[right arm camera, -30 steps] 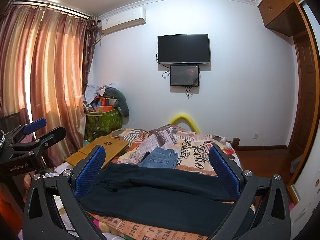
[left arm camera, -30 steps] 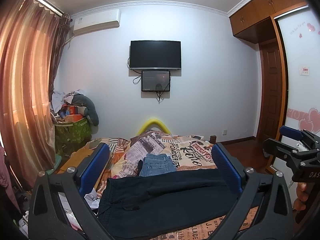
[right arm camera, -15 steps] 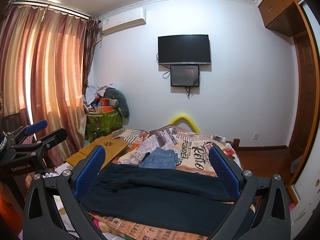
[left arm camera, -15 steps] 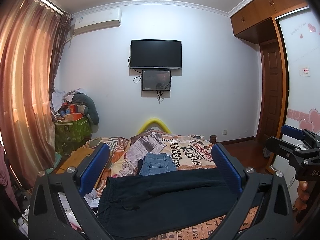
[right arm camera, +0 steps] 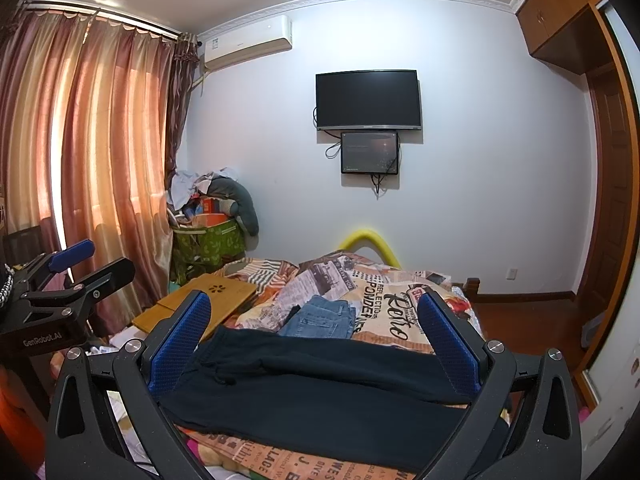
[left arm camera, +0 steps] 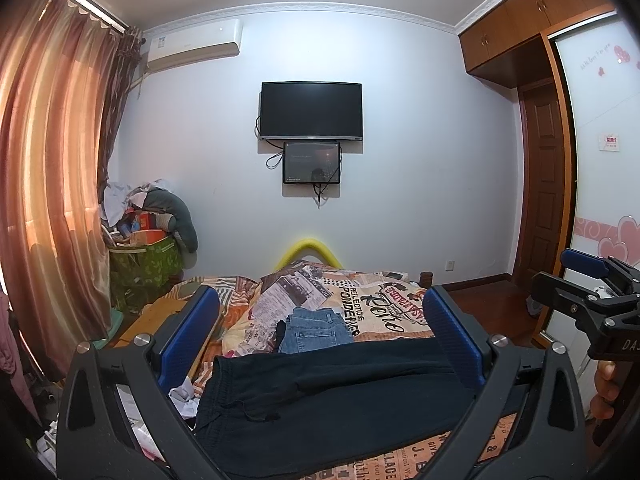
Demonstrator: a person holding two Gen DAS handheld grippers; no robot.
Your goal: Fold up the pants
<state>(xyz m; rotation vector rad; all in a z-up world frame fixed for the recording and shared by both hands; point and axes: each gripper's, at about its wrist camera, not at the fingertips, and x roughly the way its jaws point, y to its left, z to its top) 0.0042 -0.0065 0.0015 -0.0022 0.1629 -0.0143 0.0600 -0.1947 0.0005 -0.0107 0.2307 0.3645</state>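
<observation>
Almost nothing differs from a second ago: both views shift only a little, and the black pants (left arm camera: pixel 336 396) lie as before. On the left, the left tool (left arm camera: pixel 320 344) stays wide, its blue pads well apart, hovering above the waistband with the drawstring (left arm camera: pixel 256 416). The pants are spread flat across the near part of the bed (left arm camera: pixel 380 304), legs running to the right, just in front of the folded jeans (left arm camera: pixel 316 328). On the right, the right tool (right arm camera: pixel 316 340) is also wide and holds nothing. So the folding seems not yet begun; probably the first grasp comes next.
</observation>
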